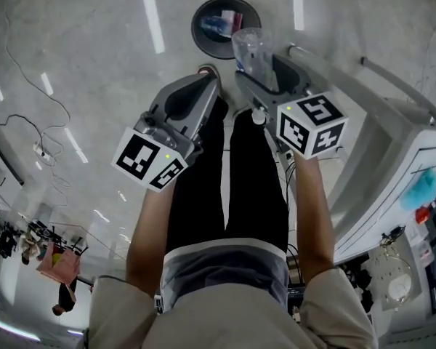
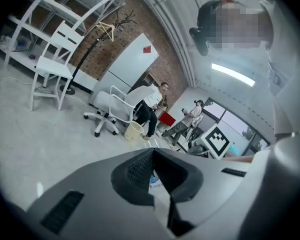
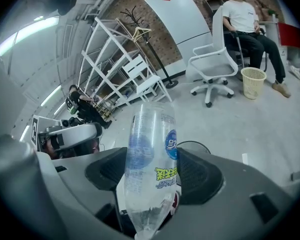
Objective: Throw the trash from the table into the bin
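Note:
In the head view a round black bin stands on the floor ahead of my feet, with trash inside it. My right gripper is shut on a clear plastic bottle with a blue and green label, held close to the bin's near right edge. In the right gripper view the bottle stands upright between the pads, and the bin shows just behind it. My left gripper hangs beside the right one, left of it. Its jaws are shut with nothing between them.
A white table frame runs along the right, and cables lie on the floor at left. Farther off stand a white wooden chair, an office chair, a wicker basket, white shelving and several people.

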Demonstrator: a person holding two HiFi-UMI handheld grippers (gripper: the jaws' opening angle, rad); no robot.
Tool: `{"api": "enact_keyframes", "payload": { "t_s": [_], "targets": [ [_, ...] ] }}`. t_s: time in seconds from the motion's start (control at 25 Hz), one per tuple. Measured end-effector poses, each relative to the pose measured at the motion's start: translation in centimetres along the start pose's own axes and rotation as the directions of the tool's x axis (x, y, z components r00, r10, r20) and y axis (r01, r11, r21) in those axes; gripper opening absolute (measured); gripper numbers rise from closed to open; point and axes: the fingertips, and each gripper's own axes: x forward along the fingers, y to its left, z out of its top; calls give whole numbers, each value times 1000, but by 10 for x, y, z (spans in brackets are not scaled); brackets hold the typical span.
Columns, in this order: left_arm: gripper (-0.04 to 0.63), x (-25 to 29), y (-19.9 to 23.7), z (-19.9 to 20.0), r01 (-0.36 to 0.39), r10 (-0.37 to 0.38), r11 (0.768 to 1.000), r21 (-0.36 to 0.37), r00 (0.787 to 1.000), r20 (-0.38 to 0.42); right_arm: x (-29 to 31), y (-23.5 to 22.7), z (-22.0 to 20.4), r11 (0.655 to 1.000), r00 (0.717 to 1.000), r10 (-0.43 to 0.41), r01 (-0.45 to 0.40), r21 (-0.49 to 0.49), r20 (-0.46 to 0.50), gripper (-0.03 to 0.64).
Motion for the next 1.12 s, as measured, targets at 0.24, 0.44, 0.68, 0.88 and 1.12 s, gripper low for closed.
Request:
{"api": "enact_keyframes", "payload": {
  "t_s": [0.24, 0.44, 0.68, 0.88, 1.12],
  "targets": [
    [6, 7, 29, -22, -10, 10, 1000, 7, 1000, -30, 30, -14, -18, 1000, 1000, -6, 7, 11, -27, 301],
    [6, 6, 53, -34, -22, 22, 1000, -11, 999, -27, 49, -21, -21, 1000, 999, -11, 11, 11, -30, 301],
    [7, 15, 75, -54, -35, 35, 999, 5, 998, -50, 77, -40, -34, 1000, 998, -21, 21, 12, -63, 301],
    [6, 33, 98, -75, -29, 29, 1000, -2, 998, -64, 106, -62, -56, 999, 995, -31, 33, 23, -91, 301],
    [6, 45, 116, -82, -29, 28, 1000, -5, 997, -67, 132, -90, -72, 997, 991, -65, 70, 37, -119, 301]
  ]
}}
